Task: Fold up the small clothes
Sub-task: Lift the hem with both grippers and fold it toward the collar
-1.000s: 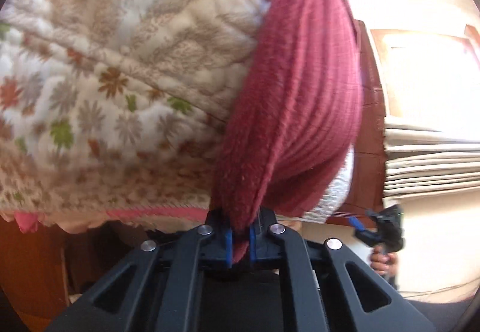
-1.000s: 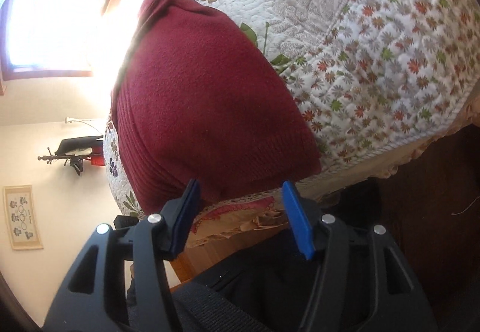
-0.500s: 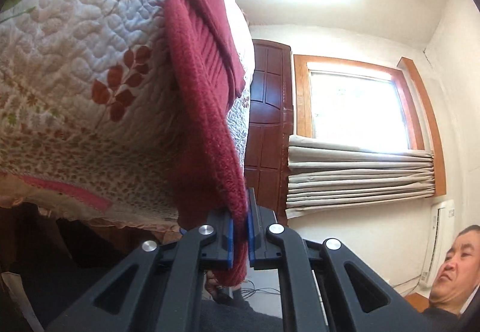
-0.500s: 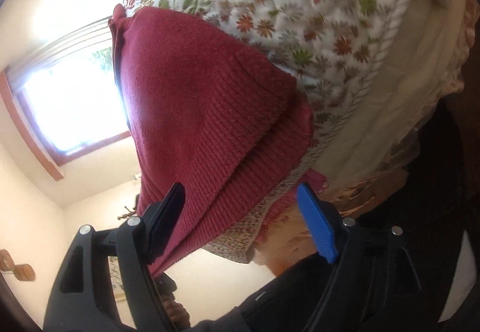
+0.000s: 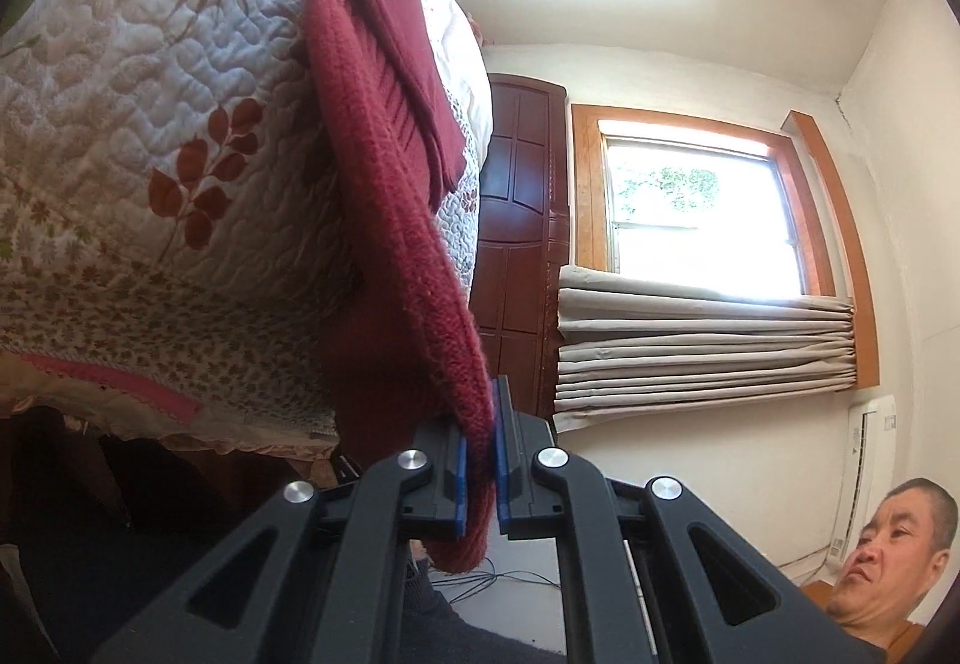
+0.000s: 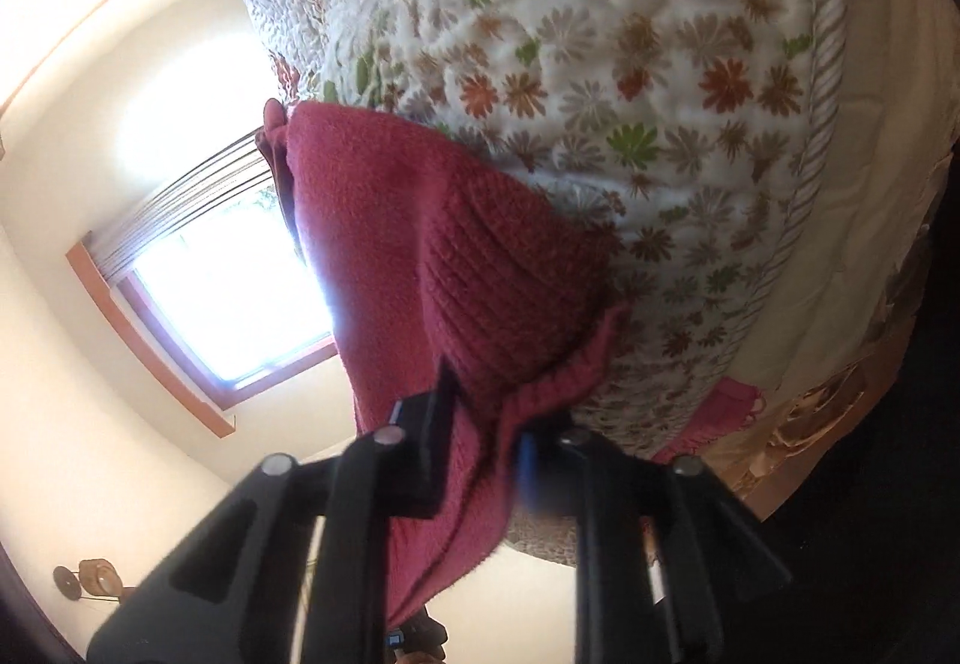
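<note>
My left gripper (image 5: pixel 478 475) is clamped tight on the near hem of the red sweater (image 5: pixel 384 135), whose length runs straight ahead from the fingers onto the quilt (image 5: pixel 120 135). My right gripper (image 6: pixel 480 454) has hem cloth between its jaws too, closed in on it, though blur hides how firmly it grips. Both corners sit at the bed edge, so I judge the fold goes forward, away from me.

Maroon knit garment (image 5: pixel 384 184), floral-print quilt (image 5: pixel 150 123)
</note>
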`<state>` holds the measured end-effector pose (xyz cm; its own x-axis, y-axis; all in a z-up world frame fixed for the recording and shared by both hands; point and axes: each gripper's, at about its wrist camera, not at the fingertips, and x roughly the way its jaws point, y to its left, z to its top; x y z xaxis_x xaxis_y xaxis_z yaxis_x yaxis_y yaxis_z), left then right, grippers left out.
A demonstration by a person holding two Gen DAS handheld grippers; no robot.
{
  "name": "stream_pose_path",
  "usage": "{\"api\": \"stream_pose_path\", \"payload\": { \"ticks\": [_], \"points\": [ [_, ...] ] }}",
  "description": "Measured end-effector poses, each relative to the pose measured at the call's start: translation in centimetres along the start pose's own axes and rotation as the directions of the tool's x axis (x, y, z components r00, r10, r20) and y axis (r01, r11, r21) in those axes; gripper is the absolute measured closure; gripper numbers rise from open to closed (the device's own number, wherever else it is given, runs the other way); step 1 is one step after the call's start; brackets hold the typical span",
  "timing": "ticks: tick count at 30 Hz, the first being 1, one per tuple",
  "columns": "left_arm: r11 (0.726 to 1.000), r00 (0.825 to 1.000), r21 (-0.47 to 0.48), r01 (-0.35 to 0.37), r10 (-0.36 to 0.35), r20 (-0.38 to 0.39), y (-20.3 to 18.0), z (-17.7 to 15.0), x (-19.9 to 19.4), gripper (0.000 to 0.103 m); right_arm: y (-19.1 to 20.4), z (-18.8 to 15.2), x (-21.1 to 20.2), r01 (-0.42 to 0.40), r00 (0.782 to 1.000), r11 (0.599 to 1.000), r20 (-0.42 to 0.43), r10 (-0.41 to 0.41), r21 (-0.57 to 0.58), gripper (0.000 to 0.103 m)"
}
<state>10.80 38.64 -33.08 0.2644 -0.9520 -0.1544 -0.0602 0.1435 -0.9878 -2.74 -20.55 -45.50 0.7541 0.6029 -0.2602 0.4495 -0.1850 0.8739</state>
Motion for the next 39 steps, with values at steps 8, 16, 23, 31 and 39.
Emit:
{"api": "stream_pose_path", "payload": {
  "ticks": [8,16,23,31,39],
  "points": [
    [0.997,0.997,-0.078,0.026,-0.021,0.068,3.4,-1.1,-2.2,0.097,8.9,-3.3,-4.3,0.056,0.997,0.975,0.070,-0.042,-0.216,0.098],
    [0.986,0.980,-0.085,0.146,-0.132,0.149,2.6,-1.6,-2.9,0.097,19.5,-6.0,-5.1,0.084,0.994,0.909,0.101,-0.047,-0.408,0.098],
    [0.962,0.950,-0.099,0.255,-0.230,0.210,0.7,0.2,-2.7,0.097,24.0,-5.9,-5.1,0.070,0.996,0.877,0.082,-0.035,-0.476,0.098],
    [0.923,0.914,-0.176,0.342,-0.283,0.289,0.0,4.1,-1.6,0.097,28.8,-4.2,-1.9,0.101,0.995,0.844,0.059,-0.082,-0.527,0.098],
    [0.906,0.898,-0.244,0.347,-0.245,0.365,0.7,8.6,-0.4,0.097,33.1,-1.2,3.3,0.169,0.982,0.799,0.030,-0.187,-0.577,0.098]
  ]
}}
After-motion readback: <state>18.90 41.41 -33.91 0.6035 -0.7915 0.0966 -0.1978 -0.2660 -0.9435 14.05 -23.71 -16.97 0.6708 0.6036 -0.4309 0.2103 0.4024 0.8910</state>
